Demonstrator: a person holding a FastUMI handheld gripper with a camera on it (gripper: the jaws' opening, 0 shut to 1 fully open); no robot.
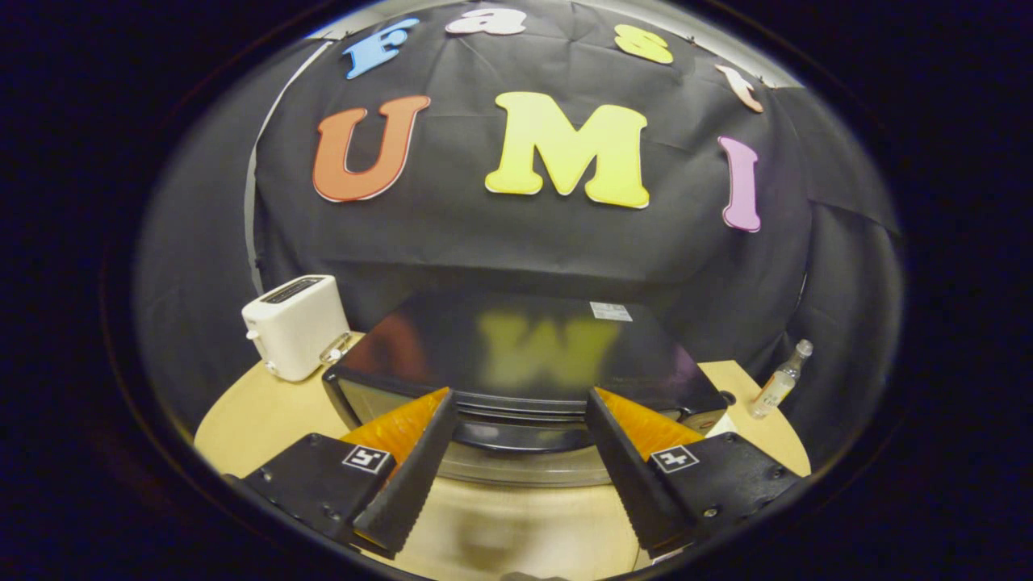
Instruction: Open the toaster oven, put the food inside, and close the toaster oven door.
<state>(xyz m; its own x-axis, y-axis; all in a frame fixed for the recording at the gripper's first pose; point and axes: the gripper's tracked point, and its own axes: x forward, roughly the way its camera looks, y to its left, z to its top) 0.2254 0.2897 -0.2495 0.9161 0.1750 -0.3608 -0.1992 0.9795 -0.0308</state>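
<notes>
The black toaster oven (524, 347) stands on the round wooden table (250, 420), and I look down on its glossy top from the front. My gripper (519, 395) is open, its two black fingers spread wide. The fingertips (442, 403) reach the oven's upper front edge. Between the fingers lies a dark curved bar (516, 437) of the oven's front, with a silvery strip (516, 470) just below it. Neither finger presses on anything. From this angle I cannot tell whether the door is open or closed.
A white slot toaster (294, 323) sits on the table to the left of the oven, close to its back corner. A small clear bottle (779, 379) stands to the right of the oven. Bare tabletop shows below the fingers.
</notes>
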